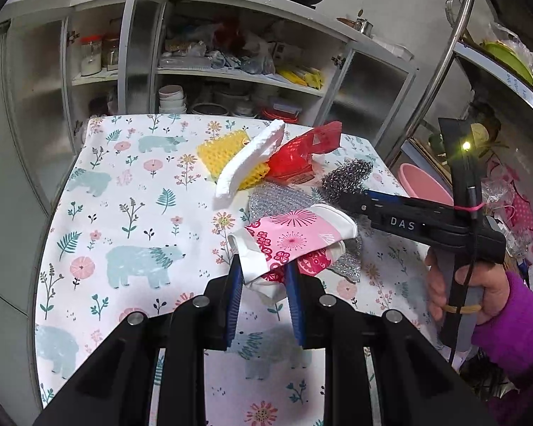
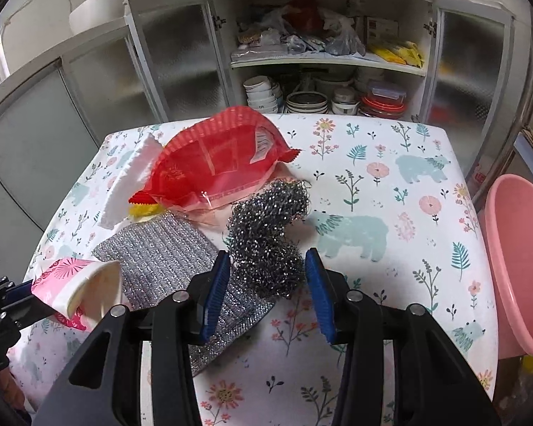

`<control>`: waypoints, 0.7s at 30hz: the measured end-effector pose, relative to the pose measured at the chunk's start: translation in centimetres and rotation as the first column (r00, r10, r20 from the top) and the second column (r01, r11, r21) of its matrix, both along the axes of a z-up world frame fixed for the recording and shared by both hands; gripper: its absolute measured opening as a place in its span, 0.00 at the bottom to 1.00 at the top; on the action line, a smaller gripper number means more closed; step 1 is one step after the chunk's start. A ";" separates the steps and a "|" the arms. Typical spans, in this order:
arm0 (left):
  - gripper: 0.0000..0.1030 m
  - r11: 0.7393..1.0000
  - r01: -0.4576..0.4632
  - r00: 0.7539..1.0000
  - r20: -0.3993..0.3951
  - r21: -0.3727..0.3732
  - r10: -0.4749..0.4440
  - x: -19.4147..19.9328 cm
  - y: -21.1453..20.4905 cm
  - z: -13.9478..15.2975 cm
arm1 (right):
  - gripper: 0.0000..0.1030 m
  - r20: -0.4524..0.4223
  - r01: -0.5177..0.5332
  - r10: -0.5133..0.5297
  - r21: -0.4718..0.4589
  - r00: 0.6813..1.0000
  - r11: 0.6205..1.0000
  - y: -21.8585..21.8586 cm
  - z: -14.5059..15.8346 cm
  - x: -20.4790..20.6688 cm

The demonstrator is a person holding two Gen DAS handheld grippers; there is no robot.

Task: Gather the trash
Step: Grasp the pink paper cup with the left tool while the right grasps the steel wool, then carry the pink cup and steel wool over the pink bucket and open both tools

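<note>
My left gripper (image 1: 263, 278) is shut on a crushed pink paper cup (image 1: 291, 241), held just above the table; the cup (image 2: 85, 284) also shows at the left of the right wrist view. My right gripper (image 2: 266, 273) points down at a steel wool ball (image 2: 266, 241), which lies between its blue fingers (image 2: 215, 291). The pads stand close beside the wool without clearly pressing it. In the left wrist view, the right gripper (image 1: 339, 197) reaches the wool (image 1: 348, 175) from the right. A silver scouring cloth (image 2: 163, 259) lies under and beside the wool.
A red mesh bag (image 2: 213, 167), a white foam piece (image 1: 248, 163) and a yellow foam net (image 1: 224, 156) lie heaped at the table's (image 2: 391, 301) far side. A pink basin (image 2: 515, 266) stands off the right edge. An open cabinet (image 2: 330, 67) with bowls stands behind.
</note>
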State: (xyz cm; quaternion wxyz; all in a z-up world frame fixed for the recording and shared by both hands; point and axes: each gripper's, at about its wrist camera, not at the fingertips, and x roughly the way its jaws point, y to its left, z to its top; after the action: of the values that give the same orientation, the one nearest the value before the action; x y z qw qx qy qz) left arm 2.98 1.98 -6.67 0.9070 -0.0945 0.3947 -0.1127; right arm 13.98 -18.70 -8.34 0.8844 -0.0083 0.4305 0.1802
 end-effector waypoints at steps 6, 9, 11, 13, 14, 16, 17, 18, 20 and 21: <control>0.22 1.000 -0.003 1.000 0.007 0.000 0.003 0.0 0.0 0.1 | 0.26 0.021 -0.010 0.010 0.016 1.000 1.000 -0.8 0.8 -1.0; 0.22 1.000 -0.010 1.000 0.012 0.000 0.010 -0.3 -0.2 0.2 | 0.26 0.031 -0.013 0.012 0.030 0.999 0.999 -1.2 1.4 -2.0; 0.22 1.000 -0.013 1.000 0.018 0.002 0.013 -0.5 -0.4 0.4 | 0.25 0.039 -0.016 0.015 0.035 0.999 0.999 -1.5 1.9 -2.7; 0.22 1.000 -0.017 1.000 0.025 0.003 0.017 -0.8 -0.4 0.7 | 0.25 0.048 -0.016 0.014 0.043 0.999 0.999 -1.7 2.4 -3.5; 0.22 1.000 -0.019 0.999 0.030 0.003 0.019 -1.0 -0.5 0.9 | 0.25 0.050 -0.018 0.016 0.047 0.999 0.999 -1.9 2.7 -3.9; 0.22 1.000 -0.025 0.999 0.038 0.006 0.024 -1.3 -0.7 1.2 | 0.25 0.058 -0.021 0.018 0.052 0.998 0.998 -2.2 3.3 -4.8; 0.22 1.000 -0.029 0.999 0.044 0.008 0.028 -1.4 -0.8 1.4 | 0.25 0.061 -0.023 0.020 0.055 0.998 0.998 -2.4 3.5 -5.3; 0.22 0.999 -0.033 0.998 0.049 0.008 0.032 -1.6 -0.9 1.7 | 0.25 0.065 -0.024 0.021 0.056 0.998 0.998 -2.5 3.8 -5.7; 0.22 0.999 -0.038 0.998 0.058 0.007 0.038 -1.8 -1.0 2.1 | 0.25 0.071 -0.021 0.017 0.061 0.997 0.998 -2.9 4.3 -6.6; 0.22 0.999 -0.041 0.997 0.064 0.006 0.041 -2.0 -1.2 2.3 | 0.25 0.072 -0.019 0.014 0.067 0.997 0.998 -3.2 4.5 -6.9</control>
State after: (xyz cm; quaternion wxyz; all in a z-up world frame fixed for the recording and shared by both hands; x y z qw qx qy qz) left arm 0.96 0.79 -4.35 0.9216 -0.0957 0.3639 -0.0957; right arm 7.07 -21.88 -3.86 0.8976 0.0118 0.3919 0.2015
